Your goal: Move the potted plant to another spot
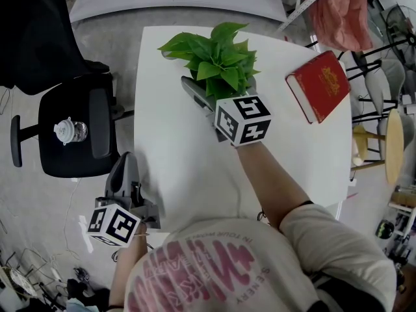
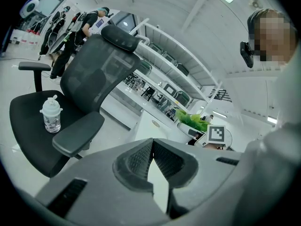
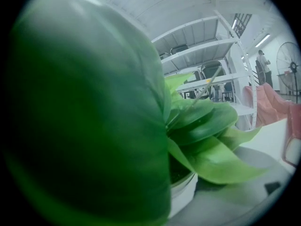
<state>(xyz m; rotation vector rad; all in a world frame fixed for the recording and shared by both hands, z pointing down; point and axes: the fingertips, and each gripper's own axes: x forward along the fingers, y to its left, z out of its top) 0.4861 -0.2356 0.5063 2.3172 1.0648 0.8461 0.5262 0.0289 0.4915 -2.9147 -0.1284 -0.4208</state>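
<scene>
The potted plant (image 1: 218, 60), broad green leaves in a white pot (image 3: 184, 197), stands at the far middle of the white table (image 1: 175, 168). My right gripper (image 1: 211, 96) reaches in at its near side. One grey finger (image 1: 194, 91) shows to the left of the leaves; the other is hidden under them. In the right gripper view leaves (image 3: 202, 126) fill the picture and cover the jaws, so the grip on the pot is unclear. My left gripper (image 1: 128, 158) hangs off the table's near left edge, shut (image 2: 151, 142) with nothing in it.
A red book (image 1: 318, 85) lies near the table's right edge. A black office chair (image 1: 71, 132) with a small bottle (image 1: 68, 130) on its seat stands left of the table. A wooden stool (image 1: 393, 145) and a rack stand at the right.
</scene>
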